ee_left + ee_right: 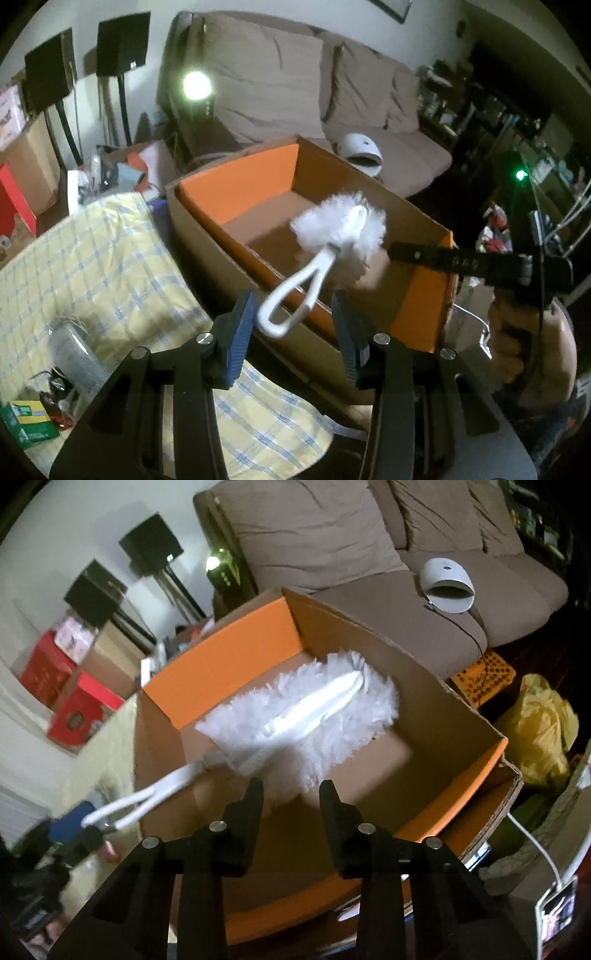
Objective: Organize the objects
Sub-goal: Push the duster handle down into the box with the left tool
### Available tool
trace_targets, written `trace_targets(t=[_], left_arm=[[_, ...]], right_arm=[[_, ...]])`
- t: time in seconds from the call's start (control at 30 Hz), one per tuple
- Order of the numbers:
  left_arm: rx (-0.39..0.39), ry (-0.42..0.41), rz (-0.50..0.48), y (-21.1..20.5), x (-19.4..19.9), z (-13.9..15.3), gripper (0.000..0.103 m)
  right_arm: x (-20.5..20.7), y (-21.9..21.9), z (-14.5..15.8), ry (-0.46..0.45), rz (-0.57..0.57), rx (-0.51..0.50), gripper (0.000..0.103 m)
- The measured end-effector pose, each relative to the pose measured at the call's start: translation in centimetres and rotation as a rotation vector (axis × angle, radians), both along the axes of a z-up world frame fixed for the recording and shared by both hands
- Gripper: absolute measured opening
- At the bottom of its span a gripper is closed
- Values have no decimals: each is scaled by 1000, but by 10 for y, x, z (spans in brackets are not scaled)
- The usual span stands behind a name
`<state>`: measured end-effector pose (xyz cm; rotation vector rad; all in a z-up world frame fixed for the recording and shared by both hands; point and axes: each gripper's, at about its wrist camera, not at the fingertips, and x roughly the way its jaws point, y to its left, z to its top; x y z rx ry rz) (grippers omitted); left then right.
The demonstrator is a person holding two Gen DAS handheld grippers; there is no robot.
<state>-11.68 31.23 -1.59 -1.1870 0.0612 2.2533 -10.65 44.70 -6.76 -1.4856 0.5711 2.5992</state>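
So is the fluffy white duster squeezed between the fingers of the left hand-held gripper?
No, the left hand-held gripper is open, and the duster handle loop sits loose between its fingers, over the cardboard box.

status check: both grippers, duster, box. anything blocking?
Left gripper open, duster handle loop between its fingers, ungripped. Right gripper open, empty. Duster head over the open cardboard box. Nothing blocking.

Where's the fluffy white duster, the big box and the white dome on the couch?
duster (314, 709), right wrist view, on its fluffy head.
box (243, 184), left wrist view, on its orange inner wall.
dome (443, 576), right wrist view, on its top.
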Motion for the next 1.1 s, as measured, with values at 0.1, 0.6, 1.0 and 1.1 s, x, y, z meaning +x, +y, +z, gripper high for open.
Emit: trace_targets(t=[0.1, 0.6, 1.0, 1.1], left_arm=[[-1, 21, 93, -17, -14, 4, 39], [43, -11, -20, 2, -3, -9, 38], [149, -103, 20, -25, -27, -12, 26], [198, -145, -46, -13, -21, -13, 26]], right_arm=[[-12, -6, 2, -37, -35, 168, 33], [-114, 30, -68, -430, 143, 299, 27], [-156, -3, -55, -425, 179, 382, 26], [-171, -15, -53, -372, 196, 312, 27]])
